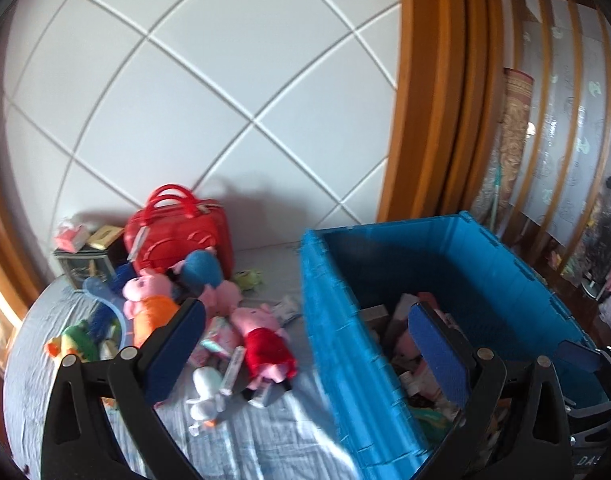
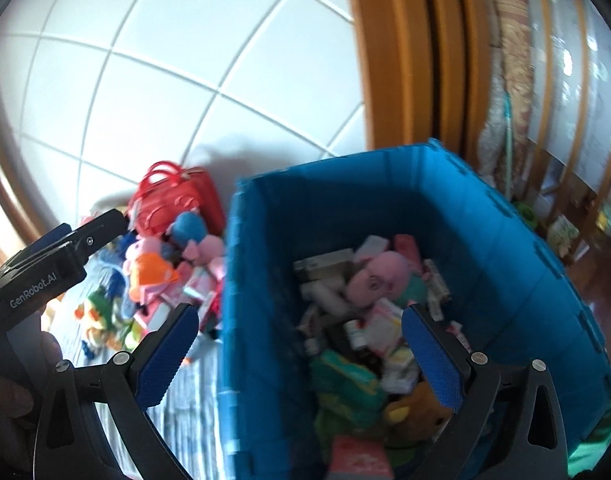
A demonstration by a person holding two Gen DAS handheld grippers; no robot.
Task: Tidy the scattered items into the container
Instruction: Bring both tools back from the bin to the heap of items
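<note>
Our fingers stand wide apart and empty on both the left gripper (image 1: 305, 344) and the right gripper (image 2: 301, 352), straddling the blue container's (image 1: 337, 320) near wall. The pig plush in the red dress (image 1: 267, 346) lies on the bed (image 1: 265, 440) just beside that wall — soft and light, we judge. We would pinch its stuffed body, not a limb.

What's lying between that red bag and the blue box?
In the left wrist view, between the red bag and the blue box lies a small green toy on the bedsheet.
</note>
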